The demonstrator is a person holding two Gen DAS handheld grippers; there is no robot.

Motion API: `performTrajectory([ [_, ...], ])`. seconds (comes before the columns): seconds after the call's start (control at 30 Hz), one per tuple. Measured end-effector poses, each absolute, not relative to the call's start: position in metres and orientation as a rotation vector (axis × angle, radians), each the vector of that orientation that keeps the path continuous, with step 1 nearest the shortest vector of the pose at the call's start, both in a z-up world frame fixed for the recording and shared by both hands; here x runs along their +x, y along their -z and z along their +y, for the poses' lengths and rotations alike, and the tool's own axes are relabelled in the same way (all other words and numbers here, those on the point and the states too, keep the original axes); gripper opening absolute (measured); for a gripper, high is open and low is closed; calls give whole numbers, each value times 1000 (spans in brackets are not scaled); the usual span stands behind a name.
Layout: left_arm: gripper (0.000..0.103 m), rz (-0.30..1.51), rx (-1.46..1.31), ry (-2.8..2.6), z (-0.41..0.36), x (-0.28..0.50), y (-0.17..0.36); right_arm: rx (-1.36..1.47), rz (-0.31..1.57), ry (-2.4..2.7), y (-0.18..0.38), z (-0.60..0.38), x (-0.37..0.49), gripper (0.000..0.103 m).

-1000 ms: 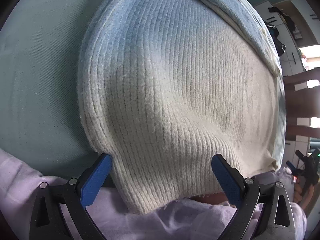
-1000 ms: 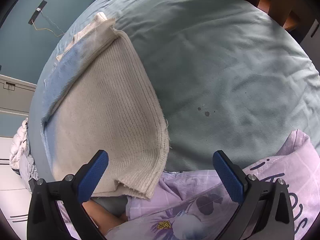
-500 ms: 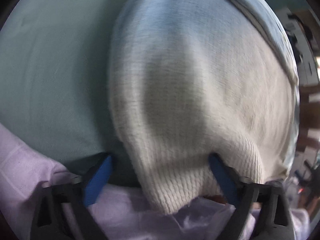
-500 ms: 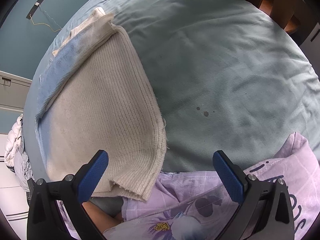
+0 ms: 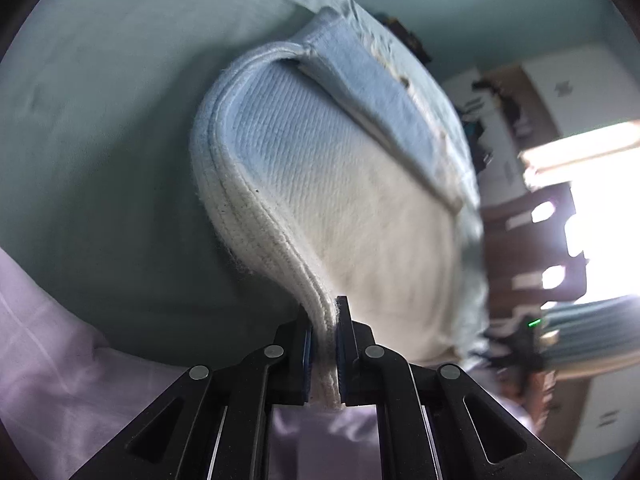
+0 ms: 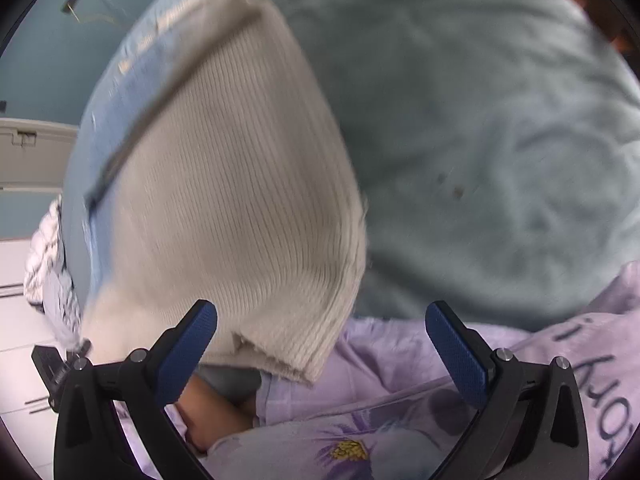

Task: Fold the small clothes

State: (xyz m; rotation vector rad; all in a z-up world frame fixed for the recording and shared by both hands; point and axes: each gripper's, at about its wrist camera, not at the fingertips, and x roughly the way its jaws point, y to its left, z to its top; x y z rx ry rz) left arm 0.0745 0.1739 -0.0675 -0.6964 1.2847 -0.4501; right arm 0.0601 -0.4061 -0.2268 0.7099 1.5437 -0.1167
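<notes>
Already the left gripper (image 5: 323, 346) pinches the ribbed hem of the cream-and-blue knit sweater (image 5: 344, 208), which lies on the teal bedsheet (image 5: 100, 128) at its near edge. Soft, light, floppy; the right gripper (image 6: 322, 334) hangs wide open at the other hem corner.

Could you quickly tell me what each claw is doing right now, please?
Left claw: closed on the near edge of the knit garment.
Right claw: open, holding nothing; the garment's corner lies between its fingers.
</notes>
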Motion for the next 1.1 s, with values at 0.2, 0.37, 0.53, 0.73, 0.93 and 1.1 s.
performTrajectory([
  [0.2, 8, 1283, -728, 430, 178, 81, 74, 811, 1736, 87, 279, -392, 70, 95],
  [0.37, 8, 1283, -668, 418, 179, 72, 70, 814, 1782, 44, 296, -377, 77, 72],
  [0.53, 8, 1273, -641, 412, 176, 75, 70, 758, 1700, 15, 278, -369, 83, 28],
  [0.73, 8, 1209, -652, 373, 184, 70, 60, 684, 1402, -60, 214, -358, 78, 7],
  [0.93, 8, 1050, -695, 365, 198, 70, 10, 788, 1033, -122, 144, -377, 49, 7],
  [1.1, 7, 910, -757, 385, 208, 75, -48, 929, 763, -166, 93, -385, 34, 6],
])
